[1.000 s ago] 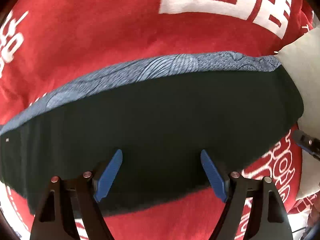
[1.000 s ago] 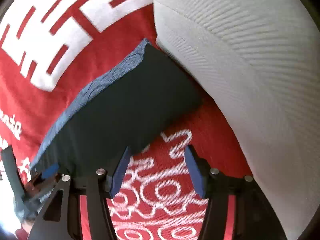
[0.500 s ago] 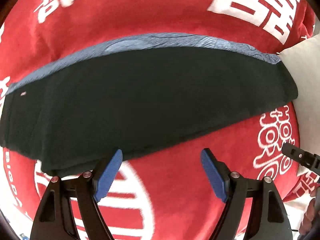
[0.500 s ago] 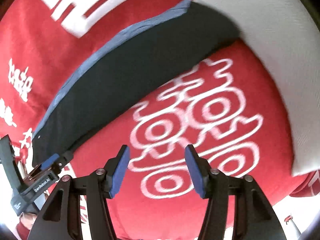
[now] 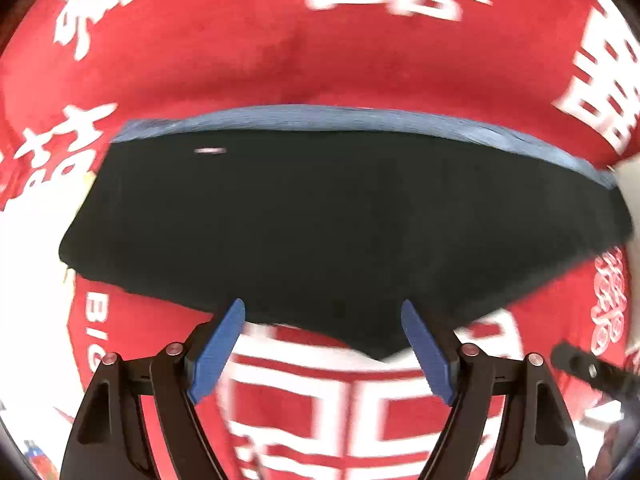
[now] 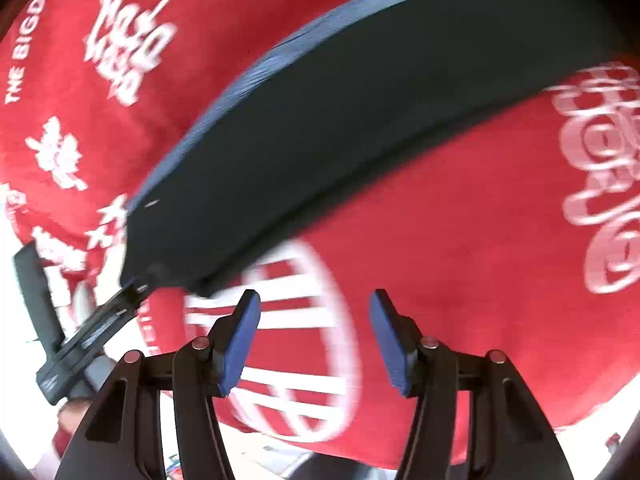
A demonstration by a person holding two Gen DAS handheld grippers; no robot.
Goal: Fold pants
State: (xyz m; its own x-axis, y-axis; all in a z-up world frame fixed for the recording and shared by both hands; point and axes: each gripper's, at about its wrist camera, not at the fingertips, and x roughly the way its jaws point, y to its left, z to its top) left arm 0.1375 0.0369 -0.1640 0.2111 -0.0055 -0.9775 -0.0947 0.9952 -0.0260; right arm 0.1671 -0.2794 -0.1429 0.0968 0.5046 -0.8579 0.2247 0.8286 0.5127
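The black pants [image 5: 328,216] lie folded in a long flat strip on a red blanket [image 5: 280,48], with a blue patterned edge [image 5: 360,118] along the far side. My left gripper [image 5: 322,324] is open and empty, just before the pants' near edge. My right gripper [image 6: 314,312] is open and empty over bare blanket, to the right of the pants [image 6: 360,92]. The left gripper [image 6: 80,340] shows at the left of the right wrist view, by the pants' near corner.
The red blanket [image 6: 460,240] has white lettering and symbols. A white cushion [image 5: 630,168] touches the pants' right end. The right gripper's tip [image 5: 592,368] shows at the lower right of the left wrist view.
Both grippers have pulled back and away from the pants, both open and empty throughout. The pants lie where they were. The white cushion has left the right wrist view.
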